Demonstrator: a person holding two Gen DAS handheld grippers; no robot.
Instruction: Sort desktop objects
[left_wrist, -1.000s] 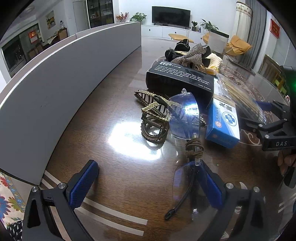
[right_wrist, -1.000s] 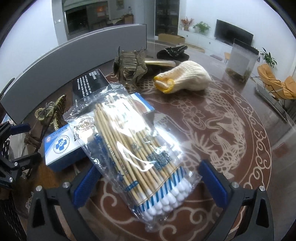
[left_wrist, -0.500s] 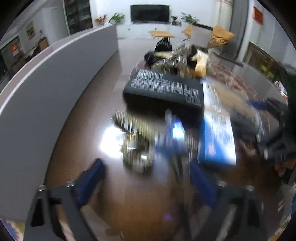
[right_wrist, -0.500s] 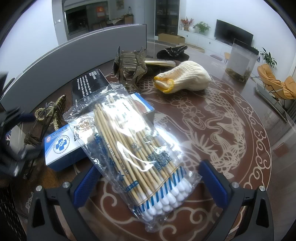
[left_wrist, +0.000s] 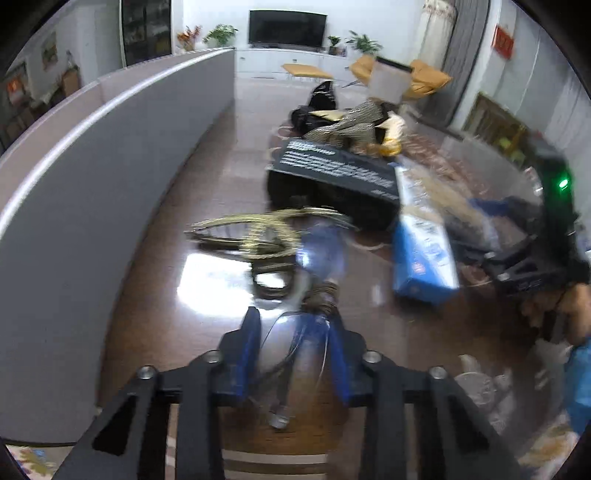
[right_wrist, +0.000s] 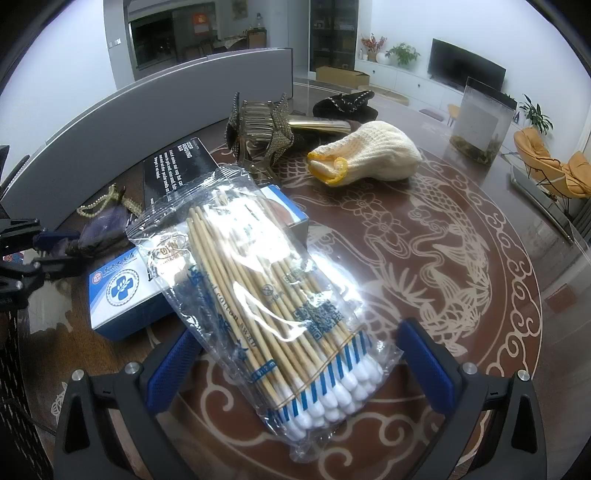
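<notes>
progress: early, nothing seen sorted | left gripper (left_wrist: 291, 354): jaws just closed on clear safety glasses (left_wrist: 314, 280), low centre at 6 o'clock | right gripper (right_wrist: 295, 365): jaws spread, empty, around cotton swab bag (right_wrist: 266, 295) | left on worktop (right_wrist: 461, 229): blue box (right_wrist: 122, 295), knit glove (right_wrist: 369, 157), hair claw (left_wrist: 255, 236)

Bare tabletop (right_wrist: 461, 192) R of glove (right_wrist: 369, 157)

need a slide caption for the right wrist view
Right claw open astride a bag of cotton swabs lying over a blue box on the patterned table.
</notes>
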